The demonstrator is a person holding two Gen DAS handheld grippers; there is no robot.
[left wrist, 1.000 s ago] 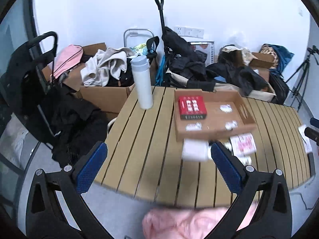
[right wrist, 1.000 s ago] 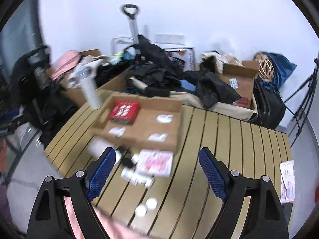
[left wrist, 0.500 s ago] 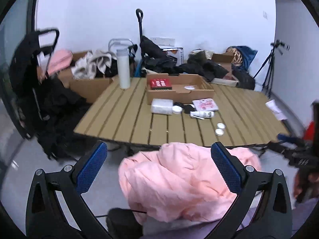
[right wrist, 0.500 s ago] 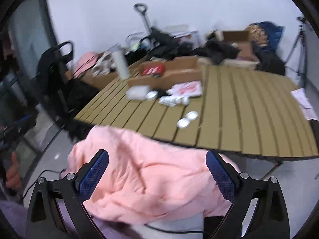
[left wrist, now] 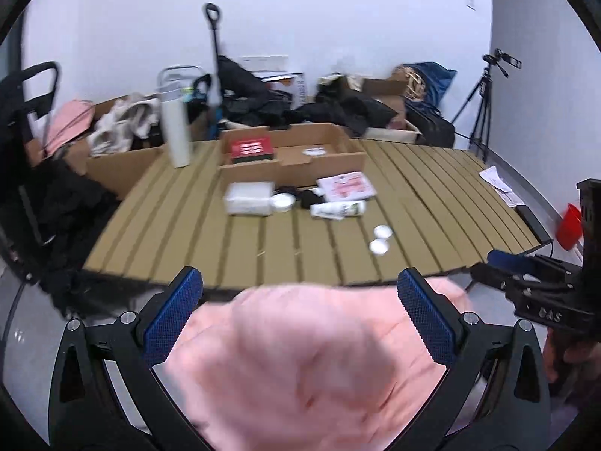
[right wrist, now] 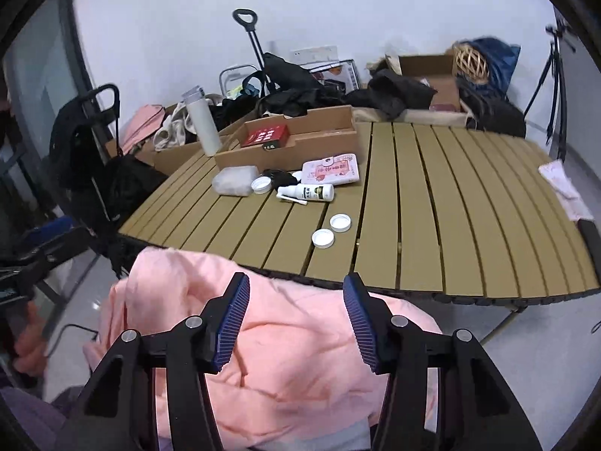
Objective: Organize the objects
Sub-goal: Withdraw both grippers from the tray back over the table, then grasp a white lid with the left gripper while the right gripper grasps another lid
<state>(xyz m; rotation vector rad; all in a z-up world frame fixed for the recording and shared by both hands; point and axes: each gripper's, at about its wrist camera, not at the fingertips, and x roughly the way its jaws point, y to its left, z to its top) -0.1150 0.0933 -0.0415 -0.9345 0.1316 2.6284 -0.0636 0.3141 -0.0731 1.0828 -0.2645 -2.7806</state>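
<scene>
left wrist view: the left gripper (left wrist: 300,308) hangs short of the near edge of the slatted table (left wrist: 188,233), its jaws spread wide with nothing between them; a pink garment (left wrist: 311,368), blurred here, bunches below and in front of them. the right gripper (right wrist: 296,319) likewise sits off the table edge above the same pink garment (right wrist: 285,360), its jaws parted and not touching the fabric as far as can be seen.

on the table a shallow cardboard tray (right wrist: 285,154) holds a red box (right wrist: 265,136). a white bottle (right wrist: 203,127) stands upright just left of the tray. in front of the tray lie a clear plastic pouch (right wrist: 233,181), a white lid (right wrist: 261,185), a small black object (right wrist: 280,177), a pink-printed packet (right wrist: 332,169) and a white tube (right wrist: 313,192) on its side. two more white caps (right wrist: 331,230) sit near each other, closer to the near edge. a paper sheet (right wrist: 561,188) lies at the far right end of the table.
</scene>
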